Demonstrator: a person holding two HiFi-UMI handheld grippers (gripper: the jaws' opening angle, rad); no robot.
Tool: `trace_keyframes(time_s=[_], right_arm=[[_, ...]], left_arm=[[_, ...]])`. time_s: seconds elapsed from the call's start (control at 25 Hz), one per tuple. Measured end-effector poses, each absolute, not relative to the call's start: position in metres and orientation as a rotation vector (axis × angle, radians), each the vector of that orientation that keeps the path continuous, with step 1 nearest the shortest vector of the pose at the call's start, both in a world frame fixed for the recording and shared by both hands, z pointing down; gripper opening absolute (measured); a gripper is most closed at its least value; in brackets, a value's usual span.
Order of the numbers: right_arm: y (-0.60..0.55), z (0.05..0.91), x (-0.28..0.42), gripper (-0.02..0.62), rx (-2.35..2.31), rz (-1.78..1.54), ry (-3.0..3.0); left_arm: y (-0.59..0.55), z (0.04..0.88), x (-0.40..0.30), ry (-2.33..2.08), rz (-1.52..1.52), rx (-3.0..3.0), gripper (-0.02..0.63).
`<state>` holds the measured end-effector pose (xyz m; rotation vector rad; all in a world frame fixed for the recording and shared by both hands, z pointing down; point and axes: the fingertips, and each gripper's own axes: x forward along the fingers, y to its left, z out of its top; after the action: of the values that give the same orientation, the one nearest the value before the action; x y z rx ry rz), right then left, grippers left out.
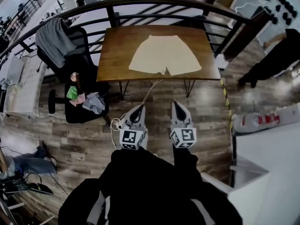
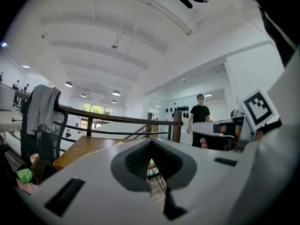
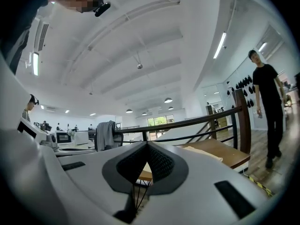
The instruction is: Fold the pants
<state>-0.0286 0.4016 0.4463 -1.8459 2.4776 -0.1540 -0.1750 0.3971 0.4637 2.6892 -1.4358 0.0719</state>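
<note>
— Standing back from the table (image 1: 117,64), with left gripper (image 1: 138,108) and right gripper (image 1: 176,105) held level, side by side. Why shut?

— Probably for want of anything to grip yet: both sets of jaws closed pad to pad, empty. Pants (image 1: 165,55) lying flat and unfolded mid-table, well apart from both.

— Anything extra from the gripper views?

— Only a pale sliver of cloth, edge-on, in the right gripper view; full outline from the head view alone. Also a bystander in black (image 3: 268,97), shown upright there, just a dark shape from overhead.
</note>
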Motion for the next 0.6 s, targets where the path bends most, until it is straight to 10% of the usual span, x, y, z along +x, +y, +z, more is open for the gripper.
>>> trace_keyframes(time_s=[0.6], right_arm=[[0.138, 0.434, -0.052, 0.003, -1.838, -0.242, 2.527]], left_arm=[[0.138, 0.460, -0.175, -1.377, 0.196, 2.666, 0.002]])
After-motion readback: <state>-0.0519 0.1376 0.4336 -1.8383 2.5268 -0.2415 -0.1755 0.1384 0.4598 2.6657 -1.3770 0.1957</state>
